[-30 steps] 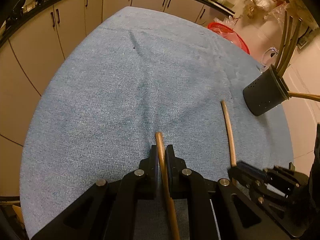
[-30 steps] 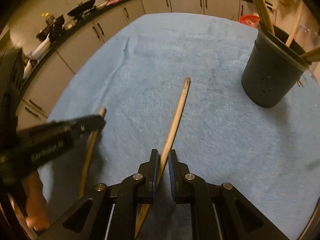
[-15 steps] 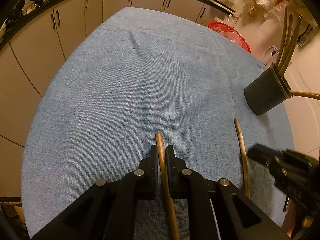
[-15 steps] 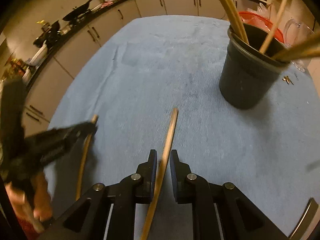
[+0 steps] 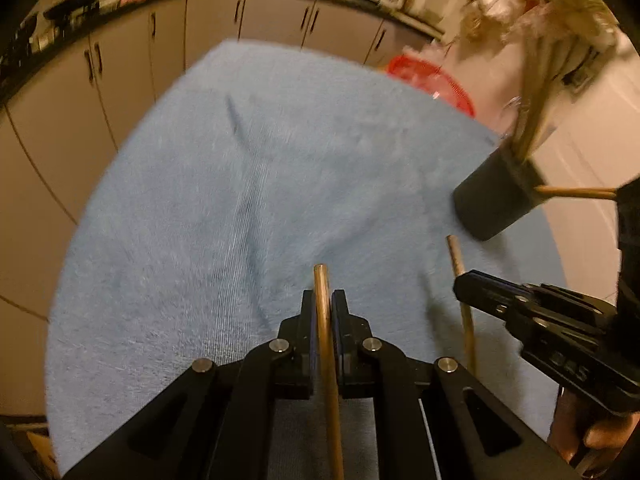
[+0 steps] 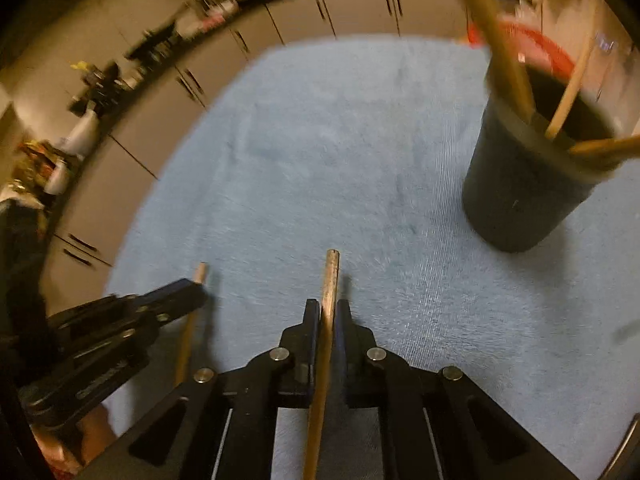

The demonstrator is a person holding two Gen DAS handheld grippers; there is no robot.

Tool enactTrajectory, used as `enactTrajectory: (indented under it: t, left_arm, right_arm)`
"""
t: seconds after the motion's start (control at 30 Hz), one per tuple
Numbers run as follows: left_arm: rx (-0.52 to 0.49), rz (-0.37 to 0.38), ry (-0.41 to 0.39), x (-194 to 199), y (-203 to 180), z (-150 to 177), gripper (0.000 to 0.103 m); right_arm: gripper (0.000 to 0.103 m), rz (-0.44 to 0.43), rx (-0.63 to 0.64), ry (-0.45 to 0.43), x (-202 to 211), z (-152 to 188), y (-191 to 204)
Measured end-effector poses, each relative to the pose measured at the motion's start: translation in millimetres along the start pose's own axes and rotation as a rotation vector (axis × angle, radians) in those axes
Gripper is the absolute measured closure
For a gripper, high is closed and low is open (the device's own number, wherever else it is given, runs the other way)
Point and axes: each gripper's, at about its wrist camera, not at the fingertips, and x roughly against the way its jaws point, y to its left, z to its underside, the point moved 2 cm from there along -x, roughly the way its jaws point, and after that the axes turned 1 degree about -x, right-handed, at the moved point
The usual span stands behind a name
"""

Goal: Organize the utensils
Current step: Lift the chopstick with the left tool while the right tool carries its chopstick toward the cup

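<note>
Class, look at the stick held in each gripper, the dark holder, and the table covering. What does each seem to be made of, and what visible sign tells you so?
Sticks: probably bamboo or wood; tan, matte, round, with a cut end.
Holder: likely plastic; black, dull, smooth wall, though blur leaves it open.
Covering: cloth, perhaps a towel; blue, with fine ribbed rows and soft creases.

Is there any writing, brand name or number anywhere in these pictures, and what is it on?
Nothing can be read for certain.
Right tongs, seen from the left wrist view: raised lettering on the black body, roughly "DAS", too blurred to trust.
Left tongs, seen from the right wrist view: a raised word on the black body, blurred beyond reading.
Black utensil holder, chopsticks and blue cloth: no text visible.
</note>
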Motion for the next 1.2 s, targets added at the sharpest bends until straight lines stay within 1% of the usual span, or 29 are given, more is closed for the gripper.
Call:
enactTrajectory:
  t: [0.1,0.2,0.23,0.3,0.33,0.4,0.47,0.53,0.57,0.6,0.67,0.8,0.97,1.0,1.03,1.07,1.13,1.2]
  left_arm:
    - [-0.022,0.027,-0.081,31,-13,-6,0.096]
    - [-0.052,0.030,-0.167,65,-27,-6,0.096]
    - [-0.064,0.035,-0.192,75,-32,-7,0.096]
    - [-0.078,0.038,-0.226,89,-40,-6,0.096]
    - [-0.082,0.037,-0.232,93,-42,-6,0.096]
    - [-0.081,0.026,-0.237,97,-42,-6,0.096]
    - [-0.065,0.013,-0.227,94,-41,-6,0.096]
    - [-0.039,0.012,-0.212,91,-34,-6,0.096]
    - [-0.026,0.011,-0.205,89,-30,-5,0.096]
    - [-0.019,0.007,-0.200,87,-26,-4,0.096]
    - [-0.006,0.001,-0.194,84,-20,-5,0.096]
    - [0.008,0.010,-0.187,82,-11,-5,0.096]
    - [0.014,0.019,-0.180,76,-5,-4,0.096]
    - [0.015,0.022,-0.178,75,-4,-4,0.096]
    - [0.016,0.024,-0.177,74,-4,-4,0.096]
    - [0.015,0.025,-0.176,75,-3,-3,0.096]
    - [0.015,0.026,-0.175,75,-3,-4,0.096]
    - [0.014,0.031,-0.177,78,-4,-3,0.096]
  right_arm:
    - [0.094,-0.028,0.044,-0.165,53,4,14]
    - [0.095,-0.038,0.063,-0.285,93,10,21]
    - [0.095,-0.048,0.064,-0.315,103,13,22]
    - [0.095,-0.052,0.071,-0.342,118,18,25]
    - [0.095,-0.037,0.074,-0.336,125,21,25]
    - [0.093,-0.020,0.091,-0.295,123,22,27]
    - [0.092,-0.036,0.077,-0.190,101,19,25]
    - [0.085,-0.060,0.043,-0.114,75,20,14]
    - [0.083,-0.048,0.037,-0.076,59,19,11]
    - [0.083,-0.038,0.017,-0.030,42,18,7]
    - [0.083,-0.035,-0.010,0.028,14,12,1]
    - [0.083,0.025,0.011,0.094,-20,2,1]
    - [0.082,0.124,0.065,0.171,-49,0,13]
    - [0.084,0.135,0.077,0.153,-48,0,15]
    - [0.086,0.151,0.094,0.155,-50,0,17]
    - [0.093,0.166,0.115,0.156,-51,1,21]
    - [0.094,0.163,0.121,0.153,-52,1,22]
    - [0.095,0.099,0.084,0.142,-47,1,17]
